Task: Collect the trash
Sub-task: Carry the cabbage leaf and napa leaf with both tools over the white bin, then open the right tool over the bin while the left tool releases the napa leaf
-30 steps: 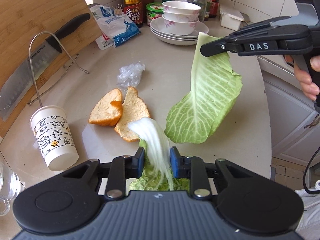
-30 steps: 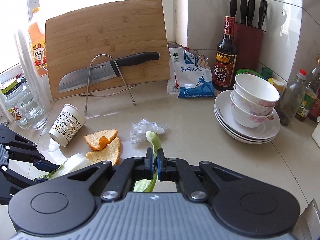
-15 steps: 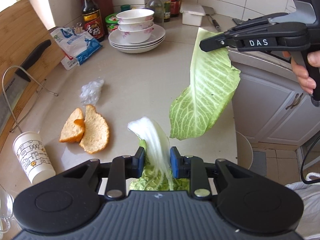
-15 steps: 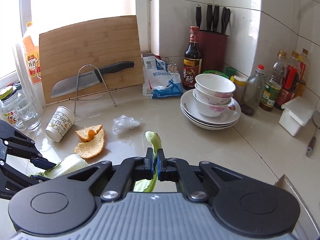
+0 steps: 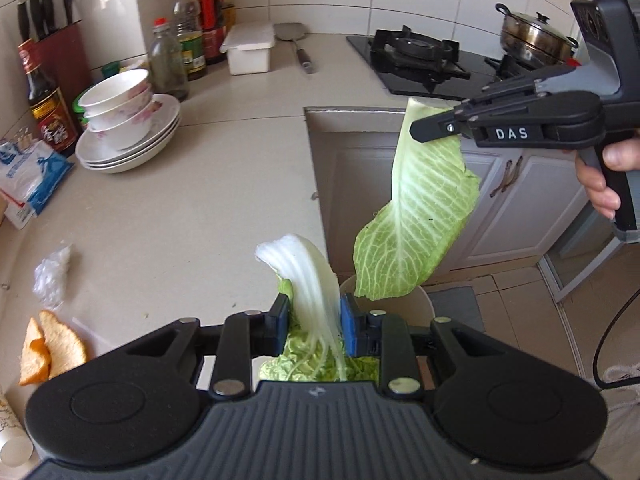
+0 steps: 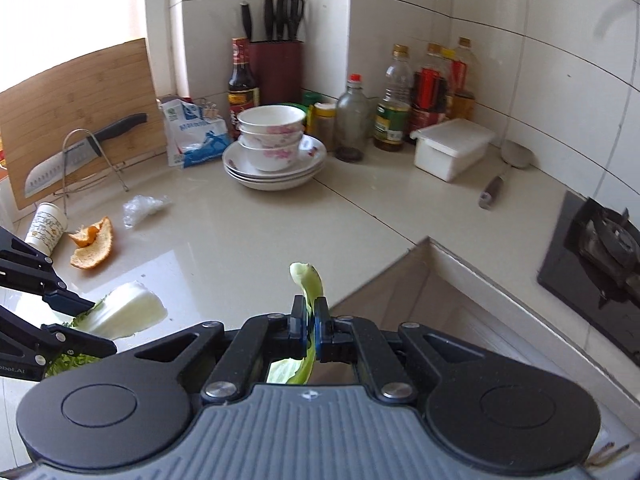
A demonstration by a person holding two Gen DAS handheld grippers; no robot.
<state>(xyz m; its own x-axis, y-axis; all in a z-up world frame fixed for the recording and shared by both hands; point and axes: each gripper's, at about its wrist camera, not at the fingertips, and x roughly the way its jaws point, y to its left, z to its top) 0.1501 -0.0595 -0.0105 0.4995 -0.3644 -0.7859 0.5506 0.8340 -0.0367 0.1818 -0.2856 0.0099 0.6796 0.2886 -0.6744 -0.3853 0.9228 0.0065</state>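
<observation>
The left gripper (image 5: 313, 316) is clamped on a white cabbage stalk (image 5: 308, 276) at the counter edge (image 5: 240, 216). The right gripper (image 6: 308, 320), level and gripped by a hand (image 5: 608, 176), pinches a green cabbage leaf (image 5: 420, 216) hanging above a white bin (image 5: 424, 304).

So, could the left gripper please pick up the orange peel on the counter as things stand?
Probably not yet: the left gripper is shut on a cabbage stalk, so its jaws are occupied. The orange peel itself lies uncovered on the counter.
</observation>
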